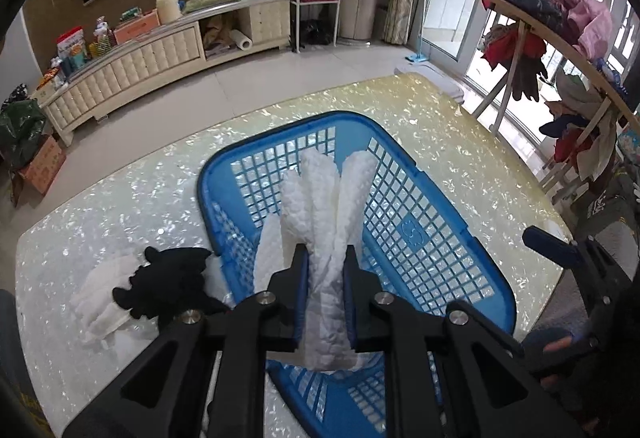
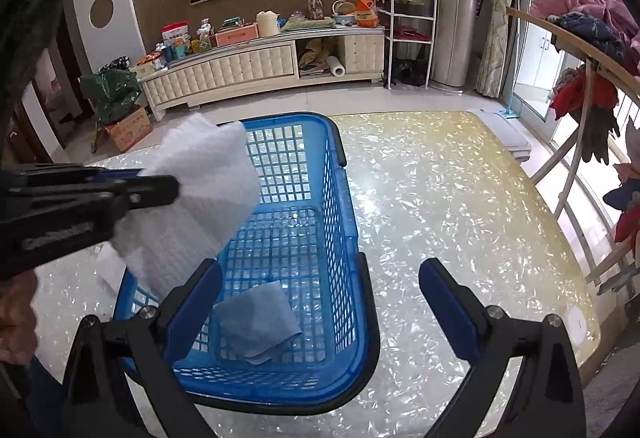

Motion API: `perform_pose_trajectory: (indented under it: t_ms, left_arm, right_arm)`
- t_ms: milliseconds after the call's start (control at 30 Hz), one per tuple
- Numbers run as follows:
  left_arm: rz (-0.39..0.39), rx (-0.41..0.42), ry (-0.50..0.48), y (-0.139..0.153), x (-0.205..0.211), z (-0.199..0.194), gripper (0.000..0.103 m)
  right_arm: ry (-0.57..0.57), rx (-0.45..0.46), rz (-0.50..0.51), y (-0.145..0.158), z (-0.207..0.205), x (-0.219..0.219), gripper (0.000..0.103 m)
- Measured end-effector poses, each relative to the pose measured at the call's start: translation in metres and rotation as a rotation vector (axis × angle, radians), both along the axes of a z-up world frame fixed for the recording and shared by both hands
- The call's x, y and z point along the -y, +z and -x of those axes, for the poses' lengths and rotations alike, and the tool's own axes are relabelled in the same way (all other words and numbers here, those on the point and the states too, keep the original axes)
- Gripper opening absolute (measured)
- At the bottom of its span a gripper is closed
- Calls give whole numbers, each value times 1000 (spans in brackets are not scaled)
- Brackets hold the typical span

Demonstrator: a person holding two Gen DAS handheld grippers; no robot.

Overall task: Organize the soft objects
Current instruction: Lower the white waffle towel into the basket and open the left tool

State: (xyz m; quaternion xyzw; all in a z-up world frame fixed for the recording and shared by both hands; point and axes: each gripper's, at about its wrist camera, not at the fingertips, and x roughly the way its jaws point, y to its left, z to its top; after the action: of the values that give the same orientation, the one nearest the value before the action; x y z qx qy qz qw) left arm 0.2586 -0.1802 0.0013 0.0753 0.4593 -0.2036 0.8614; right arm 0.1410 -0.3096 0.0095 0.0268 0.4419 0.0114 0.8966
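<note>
My left gripper (image 1: 326, 258) is shut on a white textured cloth (image 1: 332, 206) and holds it over the blue plastic basket (image 1: 404, 234). The right wrist view shows that gripper (image 2: 168, 188) from the side, with the cloth (image 2: 188, 206) hanging over the basket's left rim. A grey-blue cloth (image 2: 256, 322) lies inside the basket (image 2: 348, 222). On the table left of the basket lie a black cloth (image 1: 168, 286) and a white cloth (image 1: 100, 298). My right gripper (image 2: 320, 298) is open and empty above the basket's near right corner; it also shows in the left wrist view (image 1: 560, 250).
The basket stands on a pearly glass table (image 2: 460, 206). A rack heaped with clothes (image 1: 560, 10) stands to the right of the table. A long low cabinet (image 2: 260, 66) crowded with items runs along the far wall.
</note>
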Motion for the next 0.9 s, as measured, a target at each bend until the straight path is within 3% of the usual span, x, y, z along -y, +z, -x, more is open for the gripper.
perform_pose_trajectory:
  t_ms: [700,733,833,900]
  left_arm:
    - [-136,-63,-38,-56,22,-39,15]
    - [-144,-65,-40,-57,23,-39,18]
    - [-155,-60,-8,-55,19,-40,47]
    - [-149,-72,5,-54,15,-42,51]
  right_arm:
    - [-60,-55,-20,-18,-9,16,99]
    - [-61,-57,-19,-18,-9,17,99]
    - [-66,-59,-23,-19,-9,17,99]
    - [-69,-61,-29,-20,-10,18,99]
